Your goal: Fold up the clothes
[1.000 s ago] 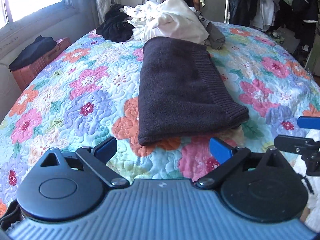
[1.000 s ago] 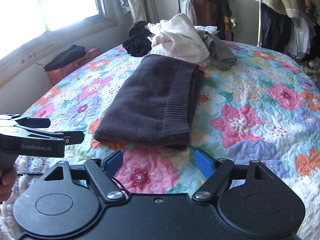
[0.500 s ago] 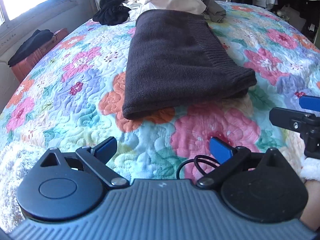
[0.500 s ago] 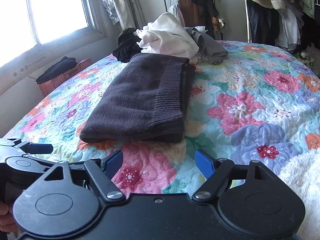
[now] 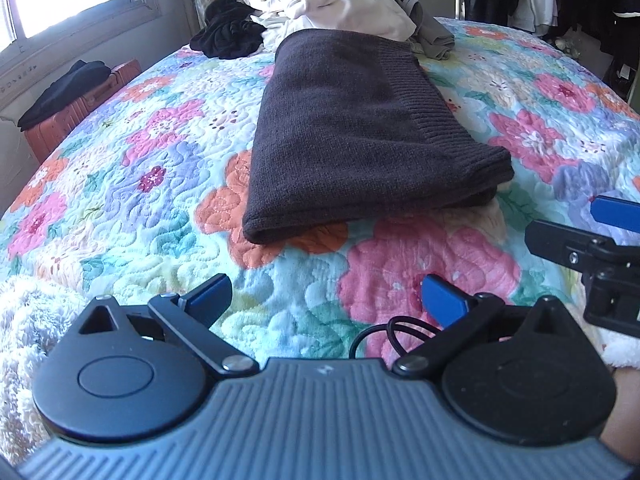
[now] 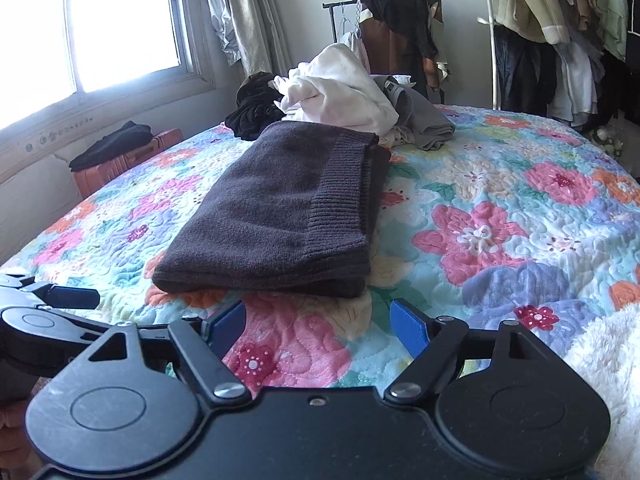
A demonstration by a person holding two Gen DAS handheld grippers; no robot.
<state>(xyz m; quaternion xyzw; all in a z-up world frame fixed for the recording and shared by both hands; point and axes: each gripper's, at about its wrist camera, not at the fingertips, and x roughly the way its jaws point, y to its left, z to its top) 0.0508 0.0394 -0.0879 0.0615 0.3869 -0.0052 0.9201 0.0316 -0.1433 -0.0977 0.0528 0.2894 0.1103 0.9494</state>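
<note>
Both grippers have pulled back toward the near edge of the bed since a second ago, so the folded dark sweater point(image 5: 360, 128) now lies further ahead of the left gripper point(image 5: 326, 298) and the right gripper point(image 6: 318, 322), each with its jaws spread wide and holding nothing. That sweater sits flat on the flowered quilt point(image 5: 132, 168), its far end close to the heap of unfolded clothes point(image 6: 344, 92), and a loose black cable point(image 5: 394, 334) curls just in front of the left gripper. Reaching over for the next garment could go wrong if a finger drags across the sweater and opens its fold, or if the cable snags the cloth
</note>
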